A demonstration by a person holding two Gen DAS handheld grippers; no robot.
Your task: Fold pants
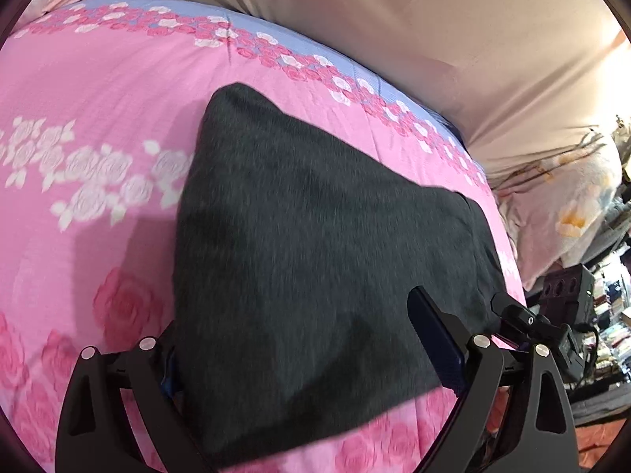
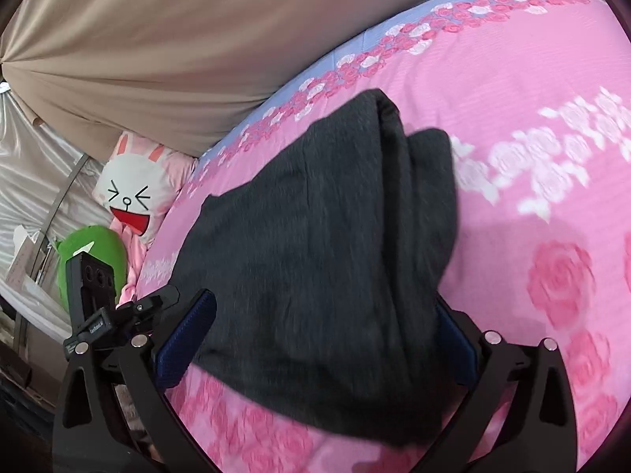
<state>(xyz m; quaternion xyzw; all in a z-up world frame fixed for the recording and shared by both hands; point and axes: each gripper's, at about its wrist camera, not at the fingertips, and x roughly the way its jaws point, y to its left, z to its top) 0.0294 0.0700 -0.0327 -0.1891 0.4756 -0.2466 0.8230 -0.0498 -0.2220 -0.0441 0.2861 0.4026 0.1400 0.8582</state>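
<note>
Left wrist view: the dark grey pants (image 1: 315, 244) lie folded into a thick pad on the pink rose-print bedspread (image 1: 90, 90), filling the middle of the frame and running from about 11 o'clock down to 6 o'clock. The left gripper (image 1: 303, 339) stands wide, its 2 black fingers at 7 and 4 o'clock with the pants spread between them; the left finger is partly hidden behind the cloth edge, the right finger (image 1: 434, 331) lies over the cloth, and neither pad presses on it as far as can be seen. A beige curtain (image 1: 394, 19) hangs along 12 to 2 o'clock. At 4 o'clock, past the bed's edge, the other gripper's black camera mount (image 1: 560, 303) shows beside blurred clutter

Right wrist view: the same pants (image 2: 323, 276) sit at centre, a folded edge with 2 rounded layers at 12 o'clock. The right gripper (image 2: 319, 339) is spread wide, blue-padded fingers (image 2: 185, 343) at 8 and 4 o'clock flanking the cloth without pinching it. The bedspread (image 2: 532, 118) fills 1 to 5 o'clock. At 9 o'clock lie a rabbit-face cushion (image 2: 130, 193) and a green plush (image 2: 98, 248), with the curtain (image 2: 157, 39) at 11 o'clock
</note>
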